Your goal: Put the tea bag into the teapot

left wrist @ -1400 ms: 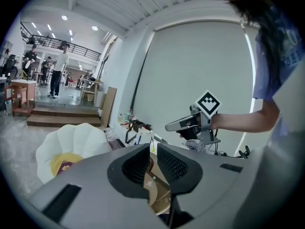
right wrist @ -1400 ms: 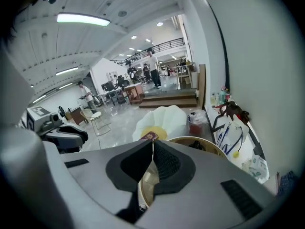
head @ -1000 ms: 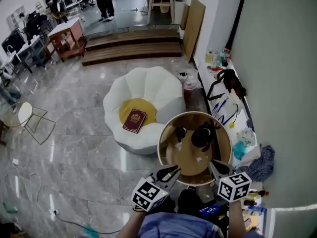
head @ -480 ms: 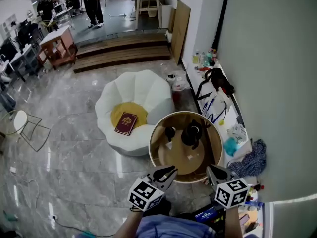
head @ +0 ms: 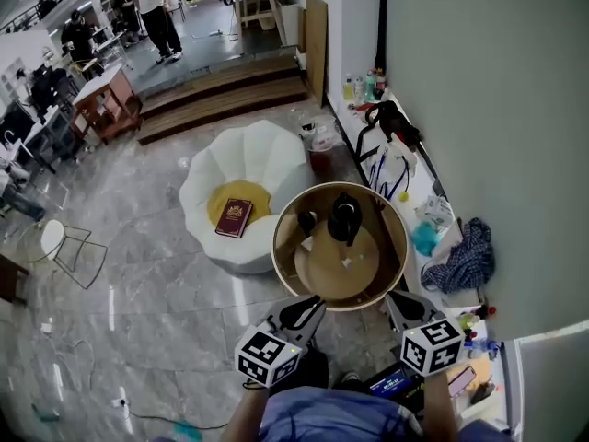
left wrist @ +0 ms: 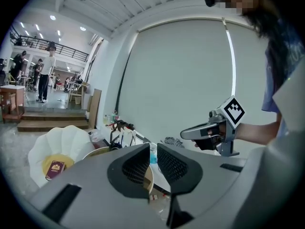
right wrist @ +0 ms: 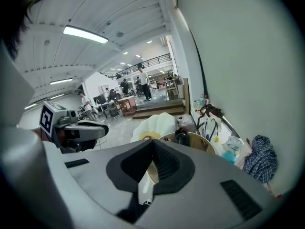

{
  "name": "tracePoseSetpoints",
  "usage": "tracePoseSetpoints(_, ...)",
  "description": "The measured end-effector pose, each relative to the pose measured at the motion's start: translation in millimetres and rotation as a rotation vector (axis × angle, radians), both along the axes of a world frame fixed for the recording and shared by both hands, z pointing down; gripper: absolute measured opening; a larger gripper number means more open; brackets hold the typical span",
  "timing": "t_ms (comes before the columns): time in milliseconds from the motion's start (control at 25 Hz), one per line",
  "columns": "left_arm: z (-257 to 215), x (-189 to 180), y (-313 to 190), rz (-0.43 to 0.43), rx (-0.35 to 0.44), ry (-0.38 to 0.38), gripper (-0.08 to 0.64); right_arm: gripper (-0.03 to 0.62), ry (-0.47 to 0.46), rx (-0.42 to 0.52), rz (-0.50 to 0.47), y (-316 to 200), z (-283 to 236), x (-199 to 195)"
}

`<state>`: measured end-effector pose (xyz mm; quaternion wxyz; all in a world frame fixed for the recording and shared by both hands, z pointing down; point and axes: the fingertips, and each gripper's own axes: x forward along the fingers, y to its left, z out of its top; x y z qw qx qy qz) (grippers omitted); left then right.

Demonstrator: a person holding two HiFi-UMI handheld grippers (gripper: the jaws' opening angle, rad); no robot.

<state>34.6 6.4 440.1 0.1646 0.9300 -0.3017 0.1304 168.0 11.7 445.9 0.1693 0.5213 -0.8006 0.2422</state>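
Obs: left gripper (head: 310, 308), jaws a narrow gap and empty, and right gripper (head: 396, 302), jaws pressed together on nothing visible, hang well short of the teapot (head: 343, 219), likely for clearance from its table (head: 277, 247); pale scrap (head: 348, 263) just before the teapot is possibly the tea bag.

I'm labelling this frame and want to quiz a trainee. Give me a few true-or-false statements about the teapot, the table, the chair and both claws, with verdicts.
1. The black teapot stands on the round wooden table. True.
2. The right claw has its jaws wide apart. False: its jaws are closed together.
3. A maroon book lies on the yellow cushion of the white chair. True.
4. The left claw grips the teapot. False: its jaws stand apart on nothing, and the teapot stands free on the table.
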Motion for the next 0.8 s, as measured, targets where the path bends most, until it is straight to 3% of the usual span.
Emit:
tracePoseSetpoints(320, -11.7, 21.5, 75.2, -0.030, 0.029, -0.006, 0.041, 0.017, -0.065, 0.064, 0.005, 65.3, -21.8, 27.4)
tracePoseSetpoints(800, -7.7, 38.5, 173.2, -0.031, 0.041, -0.021, 0.041, 0.017, -0.076, 0.073, -0.081, 163.6, -16.3, 9.5)
